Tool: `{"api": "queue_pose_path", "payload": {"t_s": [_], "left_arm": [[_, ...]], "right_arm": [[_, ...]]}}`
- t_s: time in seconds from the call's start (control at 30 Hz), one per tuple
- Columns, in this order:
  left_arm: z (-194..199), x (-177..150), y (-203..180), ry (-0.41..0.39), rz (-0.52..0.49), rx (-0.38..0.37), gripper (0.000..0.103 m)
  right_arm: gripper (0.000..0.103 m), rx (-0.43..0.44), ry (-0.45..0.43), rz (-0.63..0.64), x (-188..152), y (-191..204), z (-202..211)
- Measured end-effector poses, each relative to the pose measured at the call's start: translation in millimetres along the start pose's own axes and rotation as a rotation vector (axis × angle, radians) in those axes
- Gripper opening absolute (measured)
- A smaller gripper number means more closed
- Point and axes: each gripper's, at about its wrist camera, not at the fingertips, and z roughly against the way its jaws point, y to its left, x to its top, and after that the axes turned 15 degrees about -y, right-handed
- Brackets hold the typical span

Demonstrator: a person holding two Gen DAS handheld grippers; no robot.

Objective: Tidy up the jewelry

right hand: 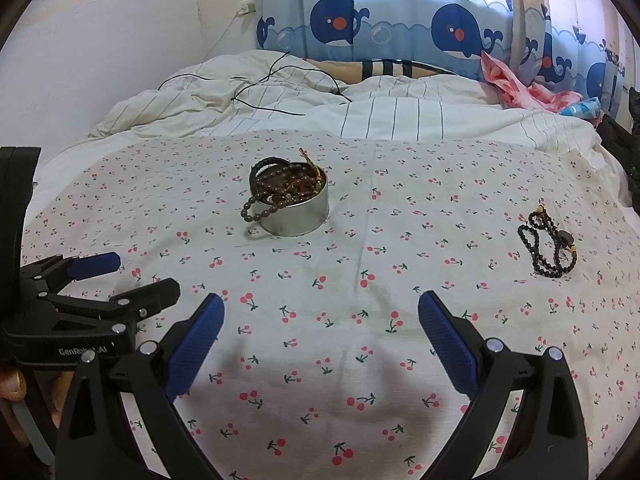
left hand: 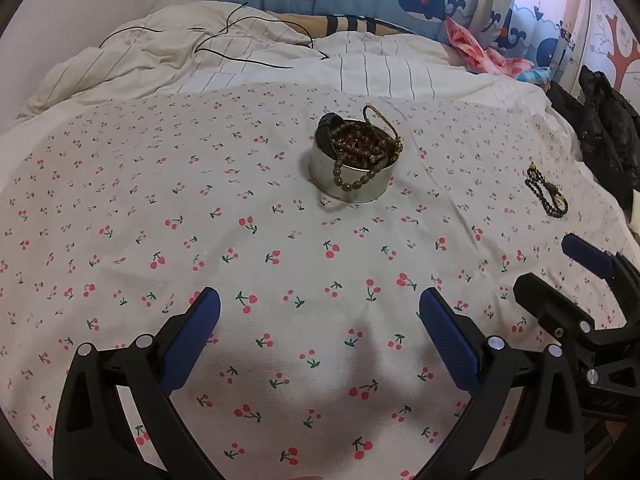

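Observation:
A round metal tin stands on the cherry-print cloth, filled with bracelets. A brown bead bracelet hangs over its front rim. A black bead bracelet lies loose on the cloth to the right of the tin. My left gripper is open and empty, well short of the tin; it also shows in the right wrist view. My right gripper is open and empty, nearer than both tin and black bracelet; it shows at the right in the left wrist view.
The cherry-print cloth covers a bed. A rumpled striped duvet with a black cable lies behind. Pink cloth and whale-print curtains are at the back. Dark clothing sits at the right edge.

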Motion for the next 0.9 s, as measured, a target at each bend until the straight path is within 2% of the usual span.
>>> {"api": "queue_pose_path", "payload": {"t_s": [0.53,0.9], "left_arm": [[-2.9,-1.1,1.7,0.027,0.029,-0.020,0.096],[-3.1,-0.7,-3.9,0.029,-0.015,0.020,0.096]], "right_arm": [[0.094,-0.008,0.006,-0.001,0.1,-4.2,-1.2],[0.094,-0.007,0.007,0.000,-0.1,-4.1,-1.4]]}}
